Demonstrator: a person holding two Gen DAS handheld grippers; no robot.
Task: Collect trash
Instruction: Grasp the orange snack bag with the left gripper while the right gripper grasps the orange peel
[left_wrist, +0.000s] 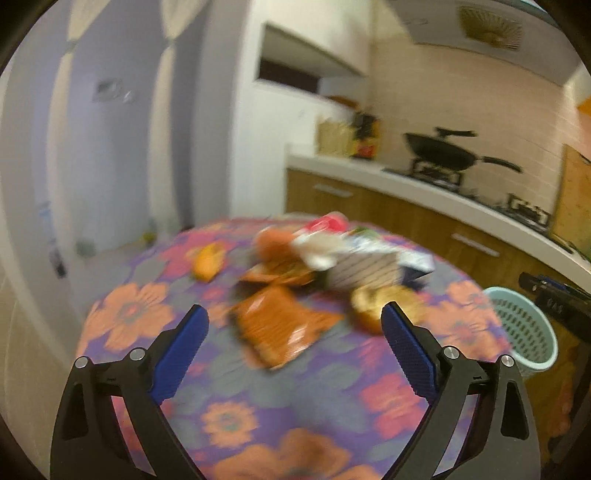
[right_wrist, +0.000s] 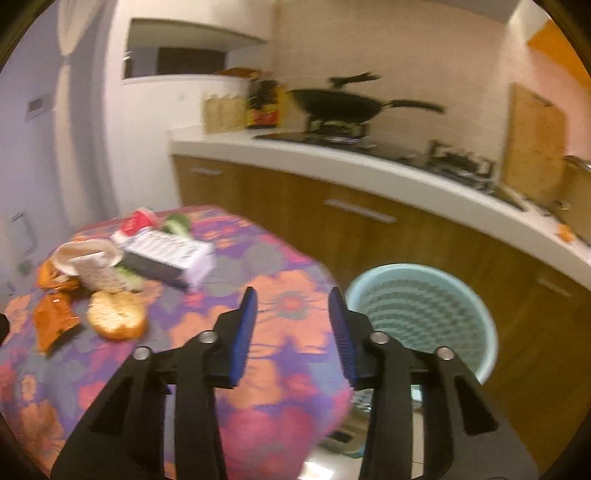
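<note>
Trash lies in a heap on the round table with a flowered cloth (left_wrist: 258, 406): an orange snack wrapper (left_wrist: 277, 325), a bread roll (left_wrist: 384, 302), a striped paper cup (left_wrist: 362, 269) on its side, a white carton (right_wrist: 170, 254) and a red cup (right_wrist: 138, 221). My left gripper (left_wrist: 294, 308) hovers open over the near side of the table, short of the wrapper, with nothing between its blue pads. My right gripper (right_wrist: 292, 291) is over the table's right edge. Its jaws stand partly apart and empty. A pale green mesh basket (right_wrist: 421, 314) stands on the floor just right of it.
A small orange item (left_wrist: 208, 260) lies apart at the table's far left. Behind the table runs a kitchen counter (right_wrist: 369, 166) with wooden cabinets, a black wok (right_wrist: 343, 101) on the stove and a cutting board (right_wrist: 535, 140). Both views are motion-blurred.
</note>
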